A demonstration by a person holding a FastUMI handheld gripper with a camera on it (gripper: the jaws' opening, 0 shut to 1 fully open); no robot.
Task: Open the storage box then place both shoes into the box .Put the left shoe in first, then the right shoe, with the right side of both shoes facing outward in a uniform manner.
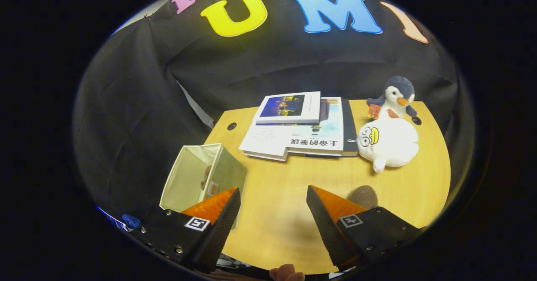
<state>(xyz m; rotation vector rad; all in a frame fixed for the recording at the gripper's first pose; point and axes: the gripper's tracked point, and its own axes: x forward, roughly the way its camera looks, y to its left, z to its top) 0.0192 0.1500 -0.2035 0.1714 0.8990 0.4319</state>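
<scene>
Gripper view shows the tool (272, 197) spread wide, holding nothing, above the tabletop (285, 188). Beside its left finger stands the open box (197, 176), something brownish, perhaps a shoe, inside. Books (302, 130) lie beyond.

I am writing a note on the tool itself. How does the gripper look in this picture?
The gripper has two wedge-shaped fingers with ribbed inner faces that taper to points. Each sits on a dark angular mount with small screws and carries a square black-and-white marker tag. The fingers stand apart, with nothing between them.
</scene>
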